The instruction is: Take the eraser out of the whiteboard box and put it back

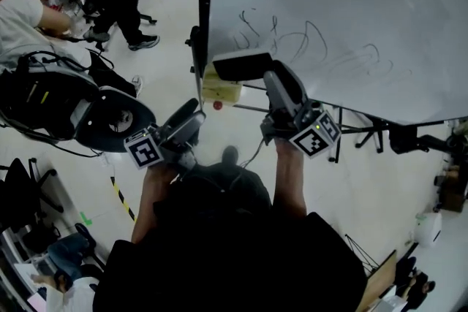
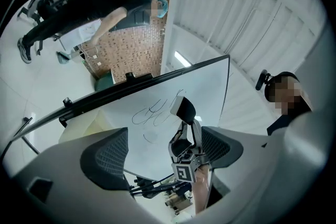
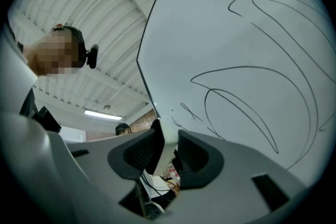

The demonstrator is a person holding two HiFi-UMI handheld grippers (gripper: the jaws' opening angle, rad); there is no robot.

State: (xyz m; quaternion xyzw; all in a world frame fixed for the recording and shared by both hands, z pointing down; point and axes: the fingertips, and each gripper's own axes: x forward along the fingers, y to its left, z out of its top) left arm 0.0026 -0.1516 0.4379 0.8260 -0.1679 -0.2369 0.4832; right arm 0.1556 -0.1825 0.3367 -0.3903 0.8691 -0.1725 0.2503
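Right gripper (image 1: 268,75) clamped partway shut on the eraser (image 1: 240,66), pads pressing its two broad faces. Left gripper (image 1: 191,113) wide open, holding nothing.

Behind both, the whiteboard (image 1: 344,18): large, flat, glossy white, dark-edged, tilted, marked with thin looping black scribbles (image 1: 307,40). Below it, pale smooth floor (image 1: 351,179). Then a small pale-yellow box (image 1: 219,90) just under the board's lower corner. Smaller still, the eraser itself: a thin slab, black on the back, white on the wiping side, held up at the board's face just beside the scribbles; contact with the board not clear.

Only in the right gripper view: the slab edge-on between dark pads (image 3: 197,157), scribbles large and close above. Only in the left gripper view: open jaws with meshed pads (image 2: 105,157) framing the other gripper, its eraser and its square-marker cube (image 2: 184,171). Only in the head view: both bare forearms reaching forward, the right raised higher and nearer the board, the left lower and short of it.
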